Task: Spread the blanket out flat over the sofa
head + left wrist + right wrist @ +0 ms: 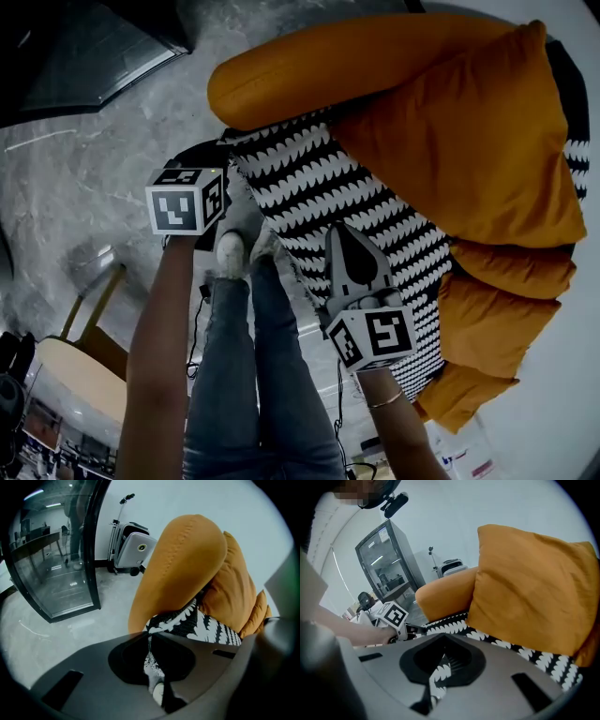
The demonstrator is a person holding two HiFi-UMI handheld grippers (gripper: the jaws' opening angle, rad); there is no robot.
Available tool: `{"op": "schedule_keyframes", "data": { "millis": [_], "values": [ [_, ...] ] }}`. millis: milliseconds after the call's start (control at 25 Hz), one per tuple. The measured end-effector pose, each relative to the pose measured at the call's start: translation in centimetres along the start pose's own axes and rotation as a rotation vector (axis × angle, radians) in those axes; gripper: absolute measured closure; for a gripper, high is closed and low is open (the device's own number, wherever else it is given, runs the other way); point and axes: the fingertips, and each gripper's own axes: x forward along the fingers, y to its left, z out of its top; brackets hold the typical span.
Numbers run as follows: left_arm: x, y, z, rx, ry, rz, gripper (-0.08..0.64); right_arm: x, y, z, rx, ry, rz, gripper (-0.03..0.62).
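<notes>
A black-and-white patterned blanket (319,197) lies over the seat of the orange sofa (309,66), partly under a big orange cushion (469,131). My left gripper (221,150) is shut on the blanket's corner by the armrest. In the left gripper view, the fabric (152,667) is pinched between the jaws. My right gripper (340,230) is shut on the blanket's front edge, and a strip of it (438,677) runs between the jaws. The blanket (454,625) stretches between the two grippers along the seat front.
Further orange cushions (497,319) are piled at the sofa's right end. The person's legs (253,375) stand right before the sofa on a grey marble floor (75,187). A glass cabinet (51,573) and a grey suitcase (133,548) stand beyond the armrest (178,564).
</notes>
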Motion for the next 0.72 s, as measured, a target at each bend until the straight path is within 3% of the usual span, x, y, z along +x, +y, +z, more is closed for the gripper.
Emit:
{"op": "schedule_keyframes", "data": {
  "millis": [240,720],
  "values": [
    [2.5,1.1,-1.4,-0.018,0.031,0.042,0.535,0.9,-0.3,-0.6,-0.004,0.009,0.009,0.581],
    [5.9,2.3,-2.2,-0.030,0.075,0.046,0.535,2.4,-0.8,-1.1,-0.013,0.027,0.008,0.581]
  ]
}}
